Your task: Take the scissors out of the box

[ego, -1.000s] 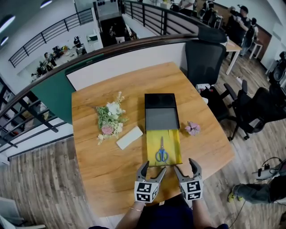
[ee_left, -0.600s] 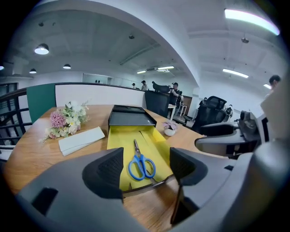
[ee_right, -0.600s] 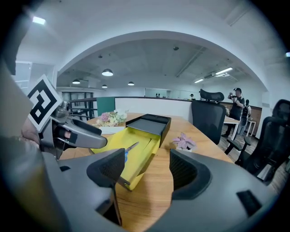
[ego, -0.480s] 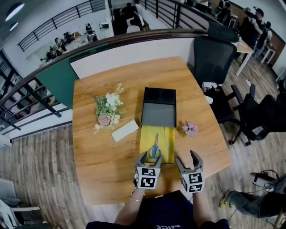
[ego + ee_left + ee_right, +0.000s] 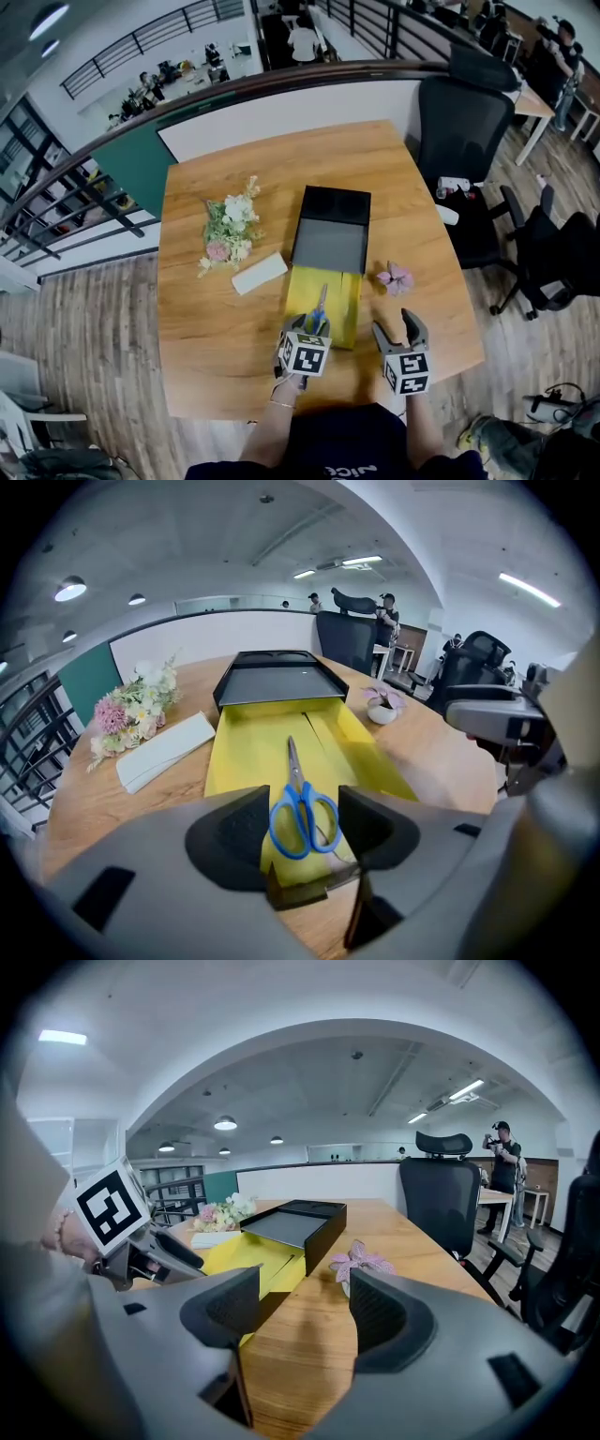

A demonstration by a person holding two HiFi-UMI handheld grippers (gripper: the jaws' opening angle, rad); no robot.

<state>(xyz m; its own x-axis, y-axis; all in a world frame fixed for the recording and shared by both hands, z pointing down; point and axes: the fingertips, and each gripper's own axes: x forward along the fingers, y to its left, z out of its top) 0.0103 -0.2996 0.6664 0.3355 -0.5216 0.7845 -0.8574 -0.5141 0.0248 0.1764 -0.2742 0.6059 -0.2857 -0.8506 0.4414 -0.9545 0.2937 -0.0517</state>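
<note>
Blue-handled scissors [image 5: 316, 315] [image 5: 292, 761] lie on the yellow tray [image 5: 343, 312] [image 5: 244, 752] pulled out of the black box [image 5: 330, 230] [image 5: 277, 675]. My left gripper [image 5: 302, 329] [image 5: 302, 799] tilts down over the tray's near end. Its jaws are closing, with the scissors' handles between them, and I see no pad pressing on them. To the right of the tray, near the table's front edge, my right gripper [image 5: 395, 325] [image 5: 305, 1288] stands open over bare wood, holding nothing.
A flower bouquet [image 5: 228, 234] and a white flat block [image 5: 260, 273] lie left of the box. A small pink flower [image 5: 395, 277] [image 5: 361, 1262] sits right of the tray. Black office chairs [image 5: 464, 112] stand beyond the table's right side.
My left gripper has moved forward and tipped down over the scissors' handles, its jaws narrowing. My right gripper has shifted along the front edge, away from the tray.
</note>
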